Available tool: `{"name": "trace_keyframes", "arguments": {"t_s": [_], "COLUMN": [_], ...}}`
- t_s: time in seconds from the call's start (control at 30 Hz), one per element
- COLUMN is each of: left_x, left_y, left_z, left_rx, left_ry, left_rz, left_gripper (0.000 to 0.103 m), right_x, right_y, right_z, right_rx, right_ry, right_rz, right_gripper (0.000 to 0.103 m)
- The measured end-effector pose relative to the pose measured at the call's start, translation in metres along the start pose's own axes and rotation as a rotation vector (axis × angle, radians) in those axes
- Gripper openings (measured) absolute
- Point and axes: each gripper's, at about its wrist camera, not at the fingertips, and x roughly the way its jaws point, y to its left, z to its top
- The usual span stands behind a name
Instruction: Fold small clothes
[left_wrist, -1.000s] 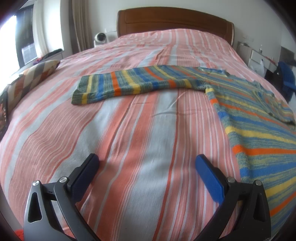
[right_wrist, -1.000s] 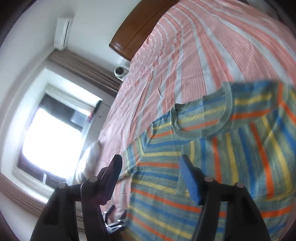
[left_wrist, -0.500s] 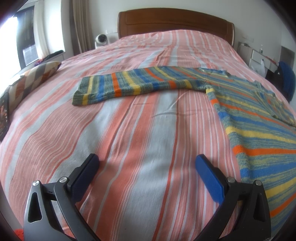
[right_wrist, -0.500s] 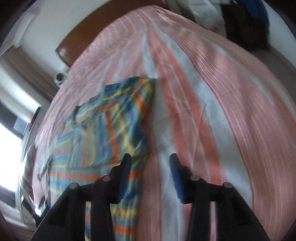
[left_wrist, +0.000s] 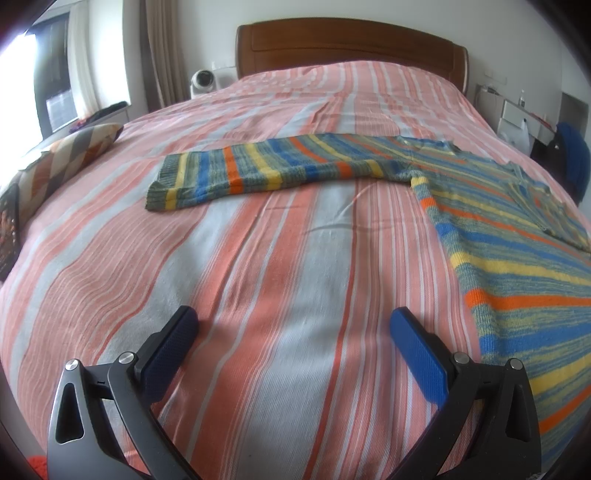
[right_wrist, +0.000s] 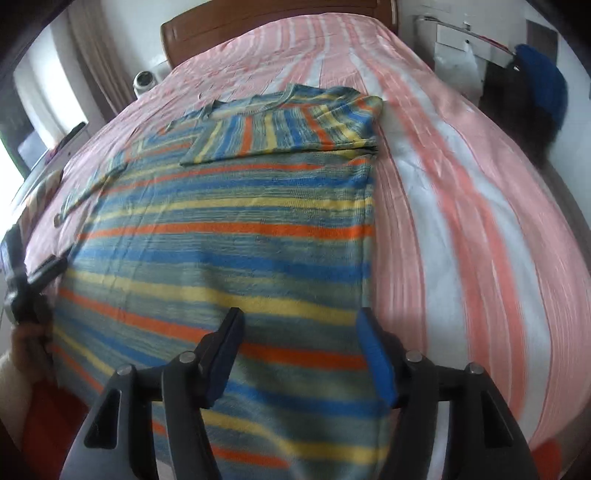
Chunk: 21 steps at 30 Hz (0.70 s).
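Right claw swings to the sweater's hem; left claw holds still over bare bedspread.

Since a second ago the right gripper (right_wrist: 299, 354) has left the neckline and now hangs above the lower right edge of the striped sweater (right_wrist: 229, 229), its jaws opening with nothing pinched between them. The right sleeve (right_wrist: 284, 129) now lies folded across the chest, far ahead of that claw. The left gripper (left_wrist: 291, 343) is unchanged, jaws wide apart and empty over the bedspread (left_wrist: 258, 266); the other sleeve (left_wrist: 251, 171) stretches flat well ahead of it, the sweater's body to its right.
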Motion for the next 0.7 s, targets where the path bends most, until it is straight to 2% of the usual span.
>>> {"name": "trace_keyframes", "arguments": {"t_s": [0.1,0.37,0.5,0.7], "left_x": [0.000,0.000,0.000,0.000], "left_y": [0.000,0.000,-0.001,-0.001], "left_z": [0.000,0.000,-0.001,-0.001], "left_rx": [0.000,0.000,0.000,0.001], "left_ry": [0.000,-0.001,-0.002,-0.002], "left_rz": [0.000,0.000,0.001,0.001], "left_gripper": [0.103,0.103,0.103,0.103], "right_x": [-0.013,-0.026,-0.031,-0.034], "right_y": [0.011,0.019,0.019,0.021], "right_z": [-0.005,-0.010,-0.009,-0.010], "right_rx": [-0.018,-0.053,-0.045,-0.067], "right_ry": [-0.008,-0.019,-0.021,-0.029], "right_rz": [0.040,-0.054,-0.055,-0.109], "right_gripper": [0.064,0.065,0.067,0.070]}}
